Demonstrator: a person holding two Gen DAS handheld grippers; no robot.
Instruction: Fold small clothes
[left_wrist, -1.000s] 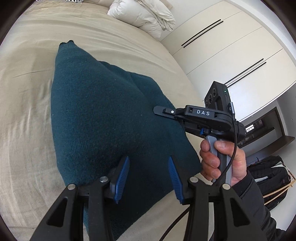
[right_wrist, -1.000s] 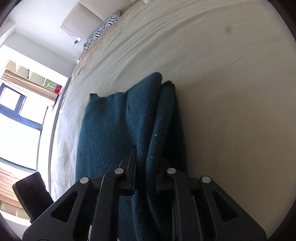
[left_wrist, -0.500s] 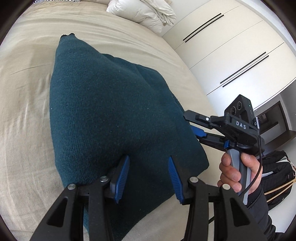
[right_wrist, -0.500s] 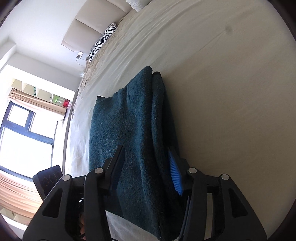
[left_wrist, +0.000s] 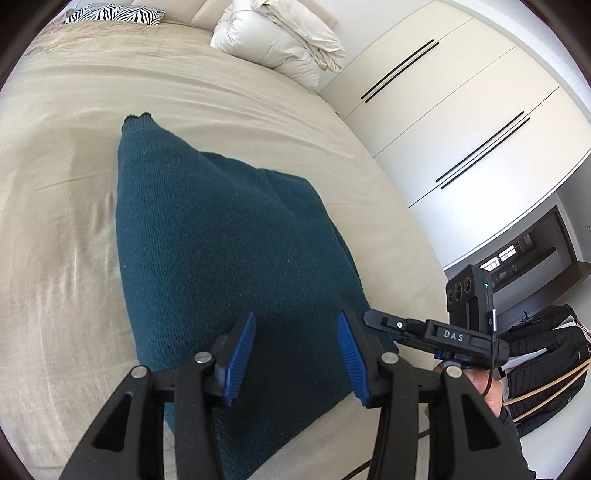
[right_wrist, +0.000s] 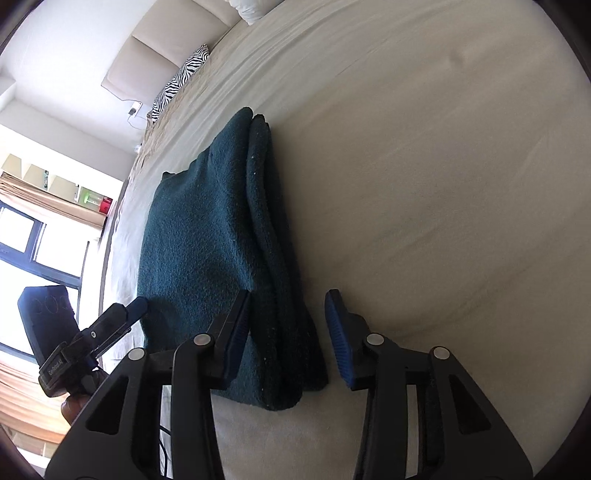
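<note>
Lying folded on the bed (left_wrist: 55, 229), the sweater (left_wrist: 221, 251) is a dark teal knit; in our left view it spreads as a broad panel with one narrow corner pointing toward the headboard. In the right view its long edge (right_wrist: 273, 258) shows stacked layers, thick and rounded, resting flat on the beige sheet.

We hold the left gripper (left_wrist: 295, 354) over the near end of the sweater, its blue pads parted about halfway with nothing pinched between them; knit shows in the gap, but the pads stand clear of it. Our right gripper (right_wrist: 288, 336) hangs at the near corner of the folded edge. Its jaws have just been closing a little after springing apart, yet they stand parted; the layered edge sits between them, close by the left pad, and we cannot see any squeeze on the cloth.

Each gripper shows in the other's view, just beside the sweater, with a hand (left_wrist: 487, 387) on the right one's grip.

Farther off: a zebra pillow (left_wrist: 114, 14), a bundled duvet (left_wrist: 280, 44), white wardrobe doors (left_wrist: 461, 122), a window (right_wrist: 33, 251).
</note>
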